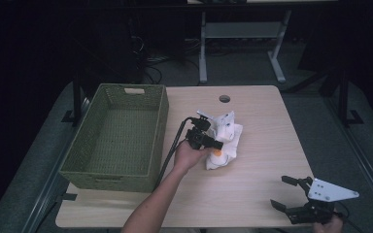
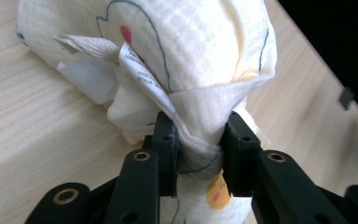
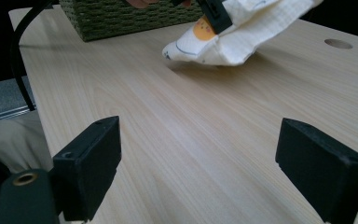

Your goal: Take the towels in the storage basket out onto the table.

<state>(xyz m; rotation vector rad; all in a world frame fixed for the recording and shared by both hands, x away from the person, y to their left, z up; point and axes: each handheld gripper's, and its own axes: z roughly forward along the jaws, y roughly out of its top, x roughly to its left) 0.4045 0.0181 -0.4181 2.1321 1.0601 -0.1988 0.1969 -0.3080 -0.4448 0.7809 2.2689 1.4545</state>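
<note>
A cream cloth (image 1: pixel 227 137) printed with blue outlines and orange and red spots lies bunched at the middle of the wooden table (image 1: pixel 262 165). My left gripper (image 1: pixel 212 133) reaches it from the left. In the left gripper view the pads (image 2: pixel 167 140) squeeze a gathered fold of the cloth (image 2: pixel 191 56), and a white label sticks out beside them. My right gripper (image 1: pixel 279 191) rests at the front right corner of the table, jaws wide apart with nothing between them. The right gripper view looks across bare wood to the cloth (image 3: pixel 242 32), whose near edge is raised off the table.
A green woven basket (image 1: pixel 111 177) with nothing in it stands on the left side of the table, close to the left hand. A round cable hole (image 1: pixel 224 98) sits near the far edge. Desk legs and cables stand on the floor beyond.
</note>
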